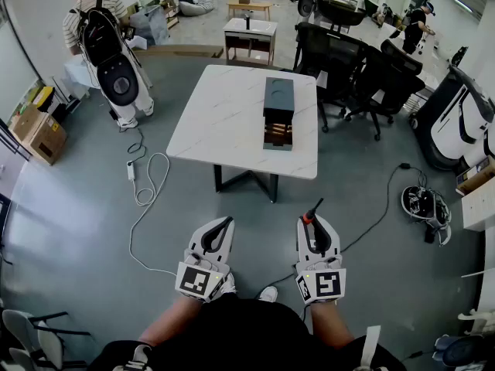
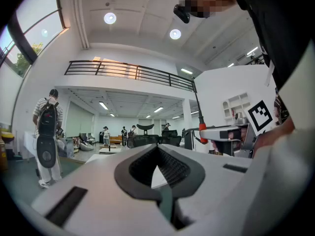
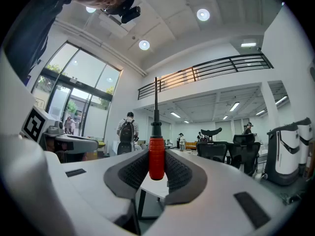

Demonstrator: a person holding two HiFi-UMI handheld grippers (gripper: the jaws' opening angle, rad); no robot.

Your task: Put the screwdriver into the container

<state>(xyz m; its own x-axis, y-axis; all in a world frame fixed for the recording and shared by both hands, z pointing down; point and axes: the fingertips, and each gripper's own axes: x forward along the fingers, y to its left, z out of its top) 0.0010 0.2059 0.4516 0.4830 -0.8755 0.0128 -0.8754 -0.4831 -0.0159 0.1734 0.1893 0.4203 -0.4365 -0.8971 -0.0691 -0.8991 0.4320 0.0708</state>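
Note:
My right gripper (image 1: 313,221) is shut on a screwdriver (image 1: 310,213) with a red handle. In the right gripper view the red handle (image 3: 156,157) sits upright between the ribbed pads, and its thin black shaft points up past the jaw tips of the right gripper (image 3: 156,154). My left gripper (image 1: 224,224) hangs beside it, shut with nothing in it; its tips meet in the left gripper view (image 2: 158,147). The dark container (image 1: 278,113) stands on the white table (image 1: 224,122) well ahead of both grippers, its near end open.
Black office chairs (image 1: 348,64) crowd the table's right side. A person with a backpack (image 1: 108,45) stands at the far left. A white cable (image 1: 147,184) loops on the floor left of the table. Cardboard boxes (image 1: 39,134) and a white machine (image 1: 464,126) line the edges.

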